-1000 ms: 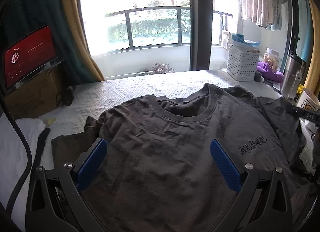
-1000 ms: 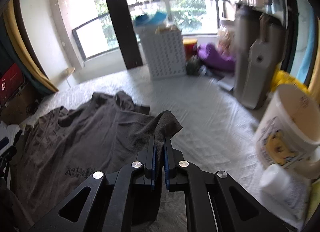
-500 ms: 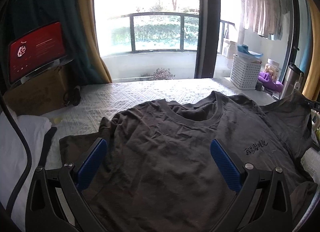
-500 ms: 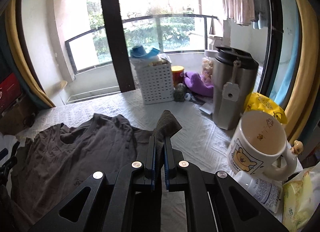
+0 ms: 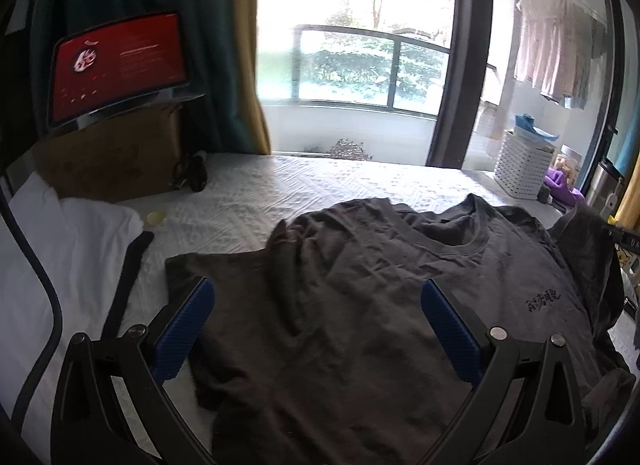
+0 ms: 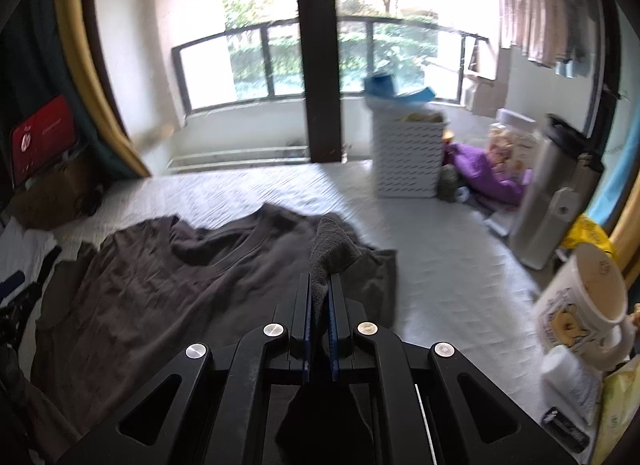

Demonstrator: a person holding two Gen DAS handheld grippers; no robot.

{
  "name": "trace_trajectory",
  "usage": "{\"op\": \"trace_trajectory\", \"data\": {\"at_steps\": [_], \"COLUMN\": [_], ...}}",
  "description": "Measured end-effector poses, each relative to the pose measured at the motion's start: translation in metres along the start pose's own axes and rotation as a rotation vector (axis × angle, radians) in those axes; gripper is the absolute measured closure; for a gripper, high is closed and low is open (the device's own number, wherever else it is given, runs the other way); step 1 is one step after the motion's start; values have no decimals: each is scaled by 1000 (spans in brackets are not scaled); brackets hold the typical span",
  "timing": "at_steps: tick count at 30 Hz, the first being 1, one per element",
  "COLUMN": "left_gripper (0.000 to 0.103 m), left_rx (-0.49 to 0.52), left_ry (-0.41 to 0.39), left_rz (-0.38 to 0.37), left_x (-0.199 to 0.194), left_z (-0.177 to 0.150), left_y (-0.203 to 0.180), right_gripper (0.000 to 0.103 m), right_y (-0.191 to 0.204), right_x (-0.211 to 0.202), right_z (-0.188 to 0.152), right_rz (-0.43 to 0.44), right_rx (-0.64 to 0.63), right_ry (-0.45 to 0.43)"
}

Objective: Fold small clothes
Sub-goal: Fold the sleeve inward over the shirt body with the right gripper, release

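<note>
We see a dark grey T-shirt [image 5: 360,305] on a white quilted counter [image 5: 320,185], blue-padded tongs [image 6: 320,297], a red screen [image 5: 116,65].

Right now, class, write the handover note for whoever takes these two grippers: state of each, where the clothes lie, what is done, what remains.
Left gripper: open, above the dark T-shirt, holding nothing.
Right gripper: shut on the T-shirt's sleeve, lifted off the white bedspread.
T-shirt lies face up, print showing, body wrinkled.
White clothes lie to the left.
Done: sleeve gripped.
Left: fold sleeves in, fold the body.
</note>
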State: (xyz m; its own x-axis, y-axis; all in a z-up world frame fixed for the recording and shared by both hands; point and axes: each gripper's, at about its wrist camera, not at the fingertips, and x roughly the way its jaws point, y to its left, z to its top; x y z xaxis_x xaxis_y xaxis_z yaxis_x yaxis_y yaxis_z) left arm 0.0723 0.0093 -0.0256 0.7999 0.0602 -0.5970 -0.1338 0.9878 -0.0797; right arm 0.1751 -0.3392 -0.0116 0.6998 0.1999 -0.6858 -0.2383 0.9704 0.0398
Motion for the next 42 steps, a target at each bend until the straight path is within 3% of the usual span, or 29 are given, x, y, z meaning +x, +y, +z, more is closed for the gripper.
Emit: {"op": "trace_trajectory", "data": {"at_steps": [8, 22, 23, 24, 25, 27, 33, 42], "left_gripper": [1, 1, 1, 1, 1, 1, 1, 3], "left_rx": [-52, -132, -134, -132, -127, -117, -83, -30], "left_ry": [-11, 30, 35, 43, 52, 66, 125, 142], "left_rz": [18, 126, 136, 147, 159, 168, 154, 122], "left_x": [-4, 3, 4, 6, 8, 11, 25, 54], "left_z": [-2, -10, -10, -11, -12, -15, -19, -10], "left_y": [36, 99, 102, 105, 107, 111, 118, 112], "right_gripper": [96, 94, 92, 78, 44, 0, 0, 0], "right_y": [35, 72, 75, 78, 81, 85, 93, 84], "right_x": [32, 66, 66, 66, 66, 66, 65, 70], "right_z": [-15, -33, -34, -34, -35, -34, -29, -21], "right_rz": [23, 74, 78, 86, 103, 119, 143, 134], "right_rx": [-42, -120, -132, -138, -142, -142, -145, -100], "right_ry": [93, 225, 223, 222, 223, 217, 204, 200]}}
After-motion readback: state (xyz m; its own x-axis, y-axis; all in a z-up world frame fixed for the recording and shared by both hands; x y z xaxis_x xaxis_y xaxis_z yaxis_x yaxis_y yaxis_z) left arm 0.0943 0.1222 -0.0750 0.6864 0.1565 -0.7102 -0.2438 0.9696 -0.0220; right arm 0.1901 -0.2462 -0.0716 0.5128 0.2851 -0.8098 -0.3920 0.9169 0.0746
